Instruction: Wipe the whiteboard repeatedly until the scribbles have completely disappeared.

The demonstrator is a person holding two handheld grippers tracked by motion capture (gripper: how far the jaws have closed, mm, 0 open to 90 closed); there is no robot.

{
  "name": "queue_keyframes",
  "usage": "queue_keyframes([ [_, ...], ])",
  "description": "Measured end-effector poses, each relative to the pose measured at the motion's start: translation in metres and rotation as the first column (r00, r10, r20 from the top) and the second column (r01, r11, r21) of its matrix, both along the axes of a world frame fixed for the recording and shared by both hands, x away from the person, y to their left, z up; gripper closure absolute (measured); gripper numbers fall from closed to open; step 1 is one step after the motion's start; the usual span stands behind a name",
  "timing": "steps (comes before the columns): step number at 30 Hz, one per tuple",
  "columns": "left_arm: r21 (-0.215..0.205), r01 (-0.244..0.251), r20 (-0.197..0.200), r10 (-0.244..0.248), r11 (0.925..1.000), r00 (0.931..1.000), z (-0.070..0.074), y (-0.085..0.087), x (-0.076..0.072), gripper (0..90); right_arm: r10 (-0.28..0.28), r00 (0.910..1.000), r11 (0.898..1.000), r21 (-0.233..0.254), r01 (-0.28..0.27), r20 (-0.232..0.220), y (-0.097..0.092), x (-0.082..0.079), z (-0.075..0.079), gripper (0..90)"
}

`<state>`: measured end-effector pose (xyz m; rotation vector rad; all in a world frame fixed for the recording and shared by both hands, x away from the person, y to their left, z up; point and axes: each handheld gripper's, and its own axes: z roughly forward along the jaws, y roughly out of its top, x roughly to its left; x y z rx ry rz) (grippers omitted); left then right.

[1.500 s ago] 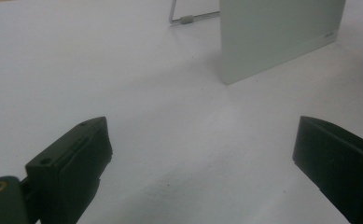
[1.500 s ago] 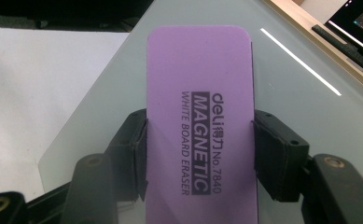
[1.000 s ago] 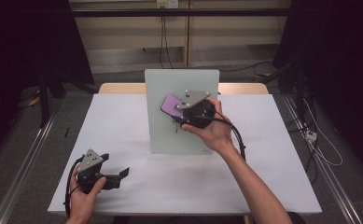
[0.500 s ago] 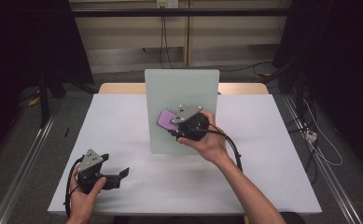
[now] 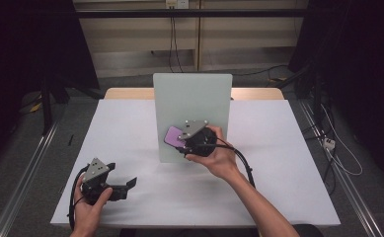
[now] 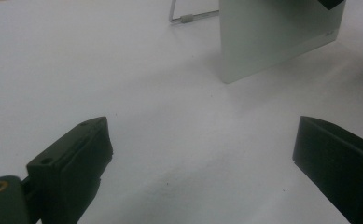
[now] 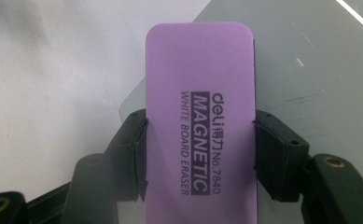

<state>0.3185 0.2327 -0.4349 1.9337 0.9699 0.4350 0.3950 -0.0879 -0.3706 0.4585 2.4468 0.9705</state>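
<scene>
A purple magnetic whiteboard eraser (image 7: pixel 200 116) sits between both pads of my right gripper (image 7: pixel 200 154), which is shut on it. In the high view that eraser (image 5: pixel 173 136) lies against the lower left part of a pale upright board (image 5: pixel 192 94) standing mid-table, with the right gripper (image 5: pixel 182 143) just behind it. My left gripper (image 5: pixel 128 185) rests low at the table's front left, open, nothing between its jaws. The left gripper view shows its jaws wide apart over bare white tabletop (image 6: pixel 179 140), with the board's lower corner (image 6: pixel 263 42) farther off.
The white table (image 5: pixel 288 168) has free room left and right of the board. A wire stand leg (image 6: pixel 188 17) shows beside the board's base. Cables trail from both grippers. Dark curtains and floor rails flank the table.
The right gripper has carried the eraser down the board's face, from its upper middle to its lower left. The left gripper has stayed where it was.
</scene>
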Motion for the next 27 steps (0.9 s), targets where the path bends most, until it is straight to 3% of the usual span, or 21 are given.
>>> queue_keyframes([
  [6,-0.008,-0.008,0.009,0.008,0.9999,0.9999,0.000,0.001,0.000,4.4,-0.014,0.9997,1.000,0.012,0.014,0.018,-0.005,0.001,0.008,41.8],
  [20,-0.006,-0.007,0.008,0.007,1.0000,0.9999,0.000,0.000,0.000,4.4,-0.102,0.9904,0.993,0.070,0.096,0.094,-0.034,0.008,0.047,41.8],
  [27,0.000,0.000,0.004,0.000,1.0000,1.0000,0.000,0.000,0.000,4.4,-0.103,0.9899,0.993,0.068,0.096,0.098,-0.032,0.007,0.043,41.8],
])
